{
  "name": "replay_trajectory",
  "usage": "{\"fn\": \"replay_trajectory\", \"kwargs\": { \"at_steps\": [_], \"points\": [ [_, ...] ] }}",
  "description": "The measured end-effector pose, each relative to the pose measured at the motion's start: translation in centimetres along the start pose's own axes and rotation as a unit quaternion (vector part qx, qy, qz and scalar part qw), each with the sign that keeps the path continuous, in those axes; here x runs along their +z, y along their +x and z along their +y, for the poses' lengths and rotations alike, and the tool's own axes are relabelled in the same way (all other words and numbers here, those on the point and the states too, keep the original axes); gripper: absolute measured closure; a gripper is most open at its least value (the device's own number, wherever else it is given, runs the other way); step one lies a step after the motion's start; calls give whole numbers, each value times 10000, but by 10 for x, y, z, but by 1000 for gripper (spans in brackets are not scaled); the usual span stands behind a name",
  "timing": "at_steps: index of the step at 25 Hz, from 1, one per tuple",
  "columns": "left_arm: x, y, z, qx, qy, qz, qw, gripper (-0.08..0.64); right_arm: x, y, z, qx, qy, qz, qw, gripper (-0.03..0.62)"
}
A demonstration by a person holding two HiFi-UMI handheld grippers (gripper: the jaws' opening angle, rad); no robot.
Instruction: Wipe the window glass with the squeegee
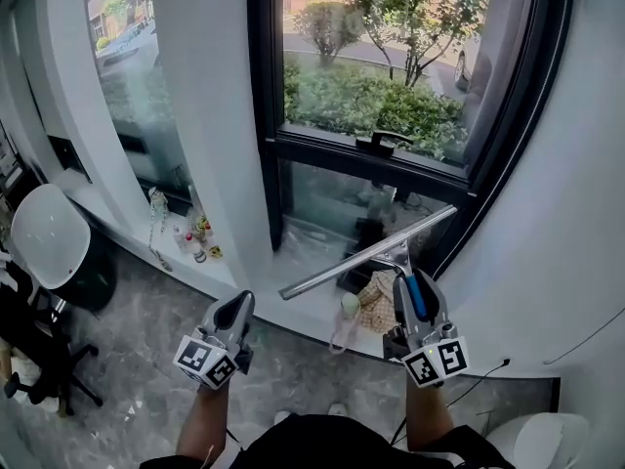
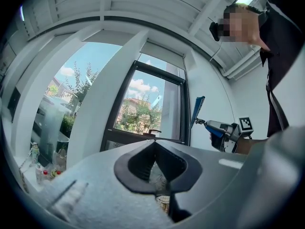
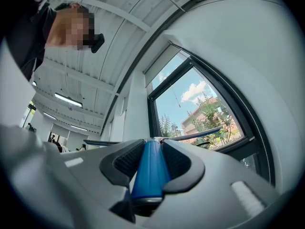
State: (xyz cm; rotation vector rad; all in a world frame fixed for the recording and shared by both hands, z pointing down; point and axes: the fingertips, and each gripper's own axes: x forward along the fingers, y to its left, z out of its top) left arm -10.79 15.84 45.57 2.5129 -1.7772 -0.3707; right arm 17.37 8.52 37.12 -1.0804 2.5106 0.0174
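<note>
The right gripper [image 1: 412,286] clamps the blue handle of the squeegee [image 1: 366,254]; its tilted blade is at the right, near the lower window glass [image 1: 327,203]. The left gripper [image 1: 237,309] is closed, empty. The blade should probably lie flat on the glass before pulling.

Daylight comes through a black-framed window [image 1: 371,159] at 12 to 1 o'clock, with shrubs and trees outside. A broad white pillar [image 1: 210,115] at 11 o'clock separates it from a second pane [image 1: 132,76] at 10 o'clock. A curved white wall [image 1: 562,233] fills 3 o'clock. The floor [image 1: 146,360] is grey veined stone, and a white chair [image 1: 47,233] stands on it at 9 o'clock. Overhead, the white ribbed ceiling [image 3: 119,37] carries strip lights [image 3: 69,99].
</note>
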Motion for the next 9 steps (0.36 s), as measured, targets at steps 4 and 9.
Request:
{"fn": "replay_trajectory", "kwargs": {
  "at_steps": [4,9],
  "points": [
    [-2,4,3,19,-45,-26,10000,558,-1,6,-1,44,-36,45,10000,459],
    [-3,9,5,11,-39,-6,10000,558,-4,12,-1,85,-55,61,9999,459]
  ]
}}
